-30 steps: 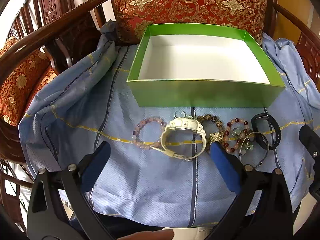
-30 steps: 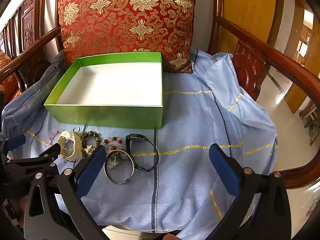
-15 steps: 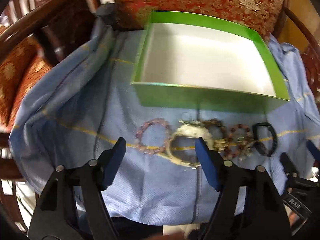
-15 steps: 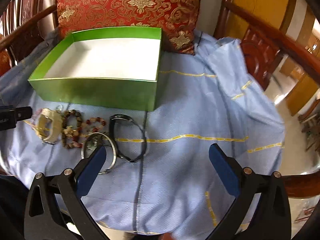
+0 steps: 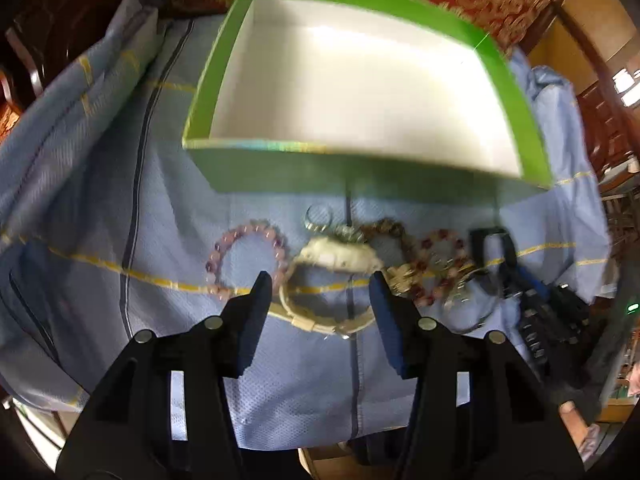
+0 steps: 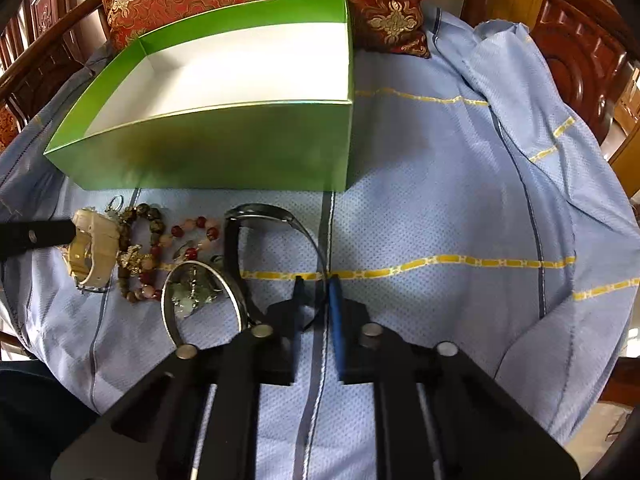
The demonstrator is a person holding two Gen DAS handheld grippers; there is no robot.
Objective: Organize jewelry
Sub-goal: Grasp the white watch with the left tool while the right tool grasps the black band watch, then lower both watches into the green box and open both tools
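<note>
Right gripper point(image 6: 316, 280): jaws nearly closed, pinching the black watch point(image 6: 256, 216) strap on the cloth.
Left gripper point(image 5: 318, 280): half open, straddling the white watch point(image 5: 336, 258), gripping nothing.
Green box point(image 6: 208, 152): empty, just behind the jewelry.
Advice: lift slowly, clearing the silver bangle point(image 6: 200, 296) touching the strap.

Bare blue cloth point(image 6: 440, 208) right of the crowded bracelet row point(image 6: 152, 256); green box point(image 6: 224, 156) walling its far side.

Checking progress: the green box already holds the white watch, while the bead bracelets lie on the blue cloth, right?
No: the green box is empty in the left wrist view. The white watch lies on the blue cloth beside the bead bracelets.
</note>
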